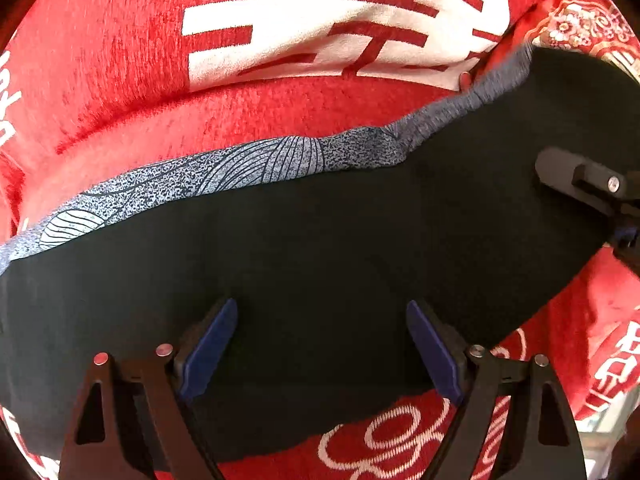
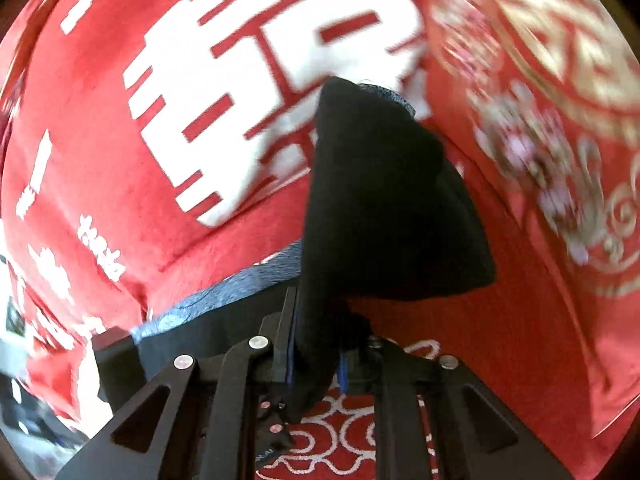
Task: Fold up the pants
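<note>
Your left gripper (image 1: 320,344) hangs over the pants (image 1: 320,240), its 2 blue pads (image 1: 212,344) spread wide with nothing between them. Black cloth fills the gap below; from this view you cannot tell whether the pads touch it.

The pants lie stretched across a red blanket (image 1: 120,80) with white characters. Along their far edge runs a grey patterned band (image 1: 240,164), speckled, with fine line drawings. The near edge crosses a white swirl motif on the red cloth.

Your right gripper (image 2: 316,360) is clamped on the pants (image 2: 380,200). Its jaws are drawn close together with a fold of black cloth pinched between them. From the pinch the cloth rises in a peaked, tent-like flap, clear of the blanket (image 2: 100,160). A bit of the grey band (image 2: 384,94) shows at the tip of that flap, and more of it runs off to the left of the fingers.

In the left view the right gripper (image 1: 592,188) shows at the right edge, against the black cloth there.

The right view is blurred toward its right side, where a gold and pink ornament pattern (image 2: 560,120) smears.
</note>
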### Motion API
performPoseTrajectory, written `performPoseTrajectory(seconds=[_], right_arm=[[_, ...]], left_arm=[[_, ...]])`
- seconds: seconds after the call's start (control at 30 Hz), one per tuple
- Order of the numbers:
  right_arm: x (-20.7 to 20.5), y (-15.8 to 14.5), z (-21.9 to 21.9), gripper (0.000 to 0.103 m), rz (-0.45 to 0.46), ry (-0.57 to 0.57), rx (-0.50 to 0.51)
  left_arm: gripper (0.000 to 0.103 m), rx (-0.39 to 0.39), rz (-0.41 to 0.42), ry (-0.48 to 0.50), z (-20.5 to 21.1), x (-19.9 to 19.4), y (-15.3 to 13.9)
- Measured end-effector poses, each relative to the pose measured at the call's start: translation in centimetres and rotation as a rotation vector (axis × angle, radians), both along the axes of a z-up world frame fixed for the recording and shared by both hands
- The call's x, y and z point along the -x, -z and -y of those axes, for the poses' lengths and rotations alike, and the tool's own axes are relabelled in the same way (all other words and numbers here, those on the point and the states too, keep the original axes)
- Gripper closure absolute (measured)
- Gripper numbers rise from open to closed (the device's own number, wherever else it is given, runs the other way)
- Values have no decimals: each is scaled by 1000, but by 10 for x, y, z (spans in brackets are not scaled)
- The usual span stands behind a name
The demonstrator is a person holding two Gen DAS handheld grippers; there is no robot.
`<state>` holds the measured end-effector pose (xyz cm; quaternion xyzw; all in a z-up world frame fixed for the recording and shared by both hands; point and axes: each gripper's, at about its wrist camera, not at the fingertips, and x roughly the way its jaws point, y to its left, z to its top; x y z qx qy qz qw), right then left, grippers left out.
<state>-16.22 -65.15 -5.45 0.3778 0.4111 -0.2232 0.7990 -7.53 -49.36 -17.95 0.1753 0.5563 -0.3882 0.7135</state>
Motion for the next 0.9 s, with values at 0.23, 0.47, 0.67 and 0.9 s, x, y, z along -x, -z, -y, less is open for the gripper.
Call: performPoseTrajectory(seconds=[0.23,0.47,0.67,0.9], right_arm=[[-51,-43,-52,87,-17,-171,151],[-123,-43,-148,87,-79,-385,279],[-173,9,-245,87,-230,-565,380],[-179,69,-319,74,-461,-687,660]], left_arm=[[17,27,-104,-89,-58,-27,-24],[17,-29,-59,-212,-162,-89,-37],[17,-112,-37,-356,-254,-147,-26],[17,-148,-41,-436,-314,-172,-8]])
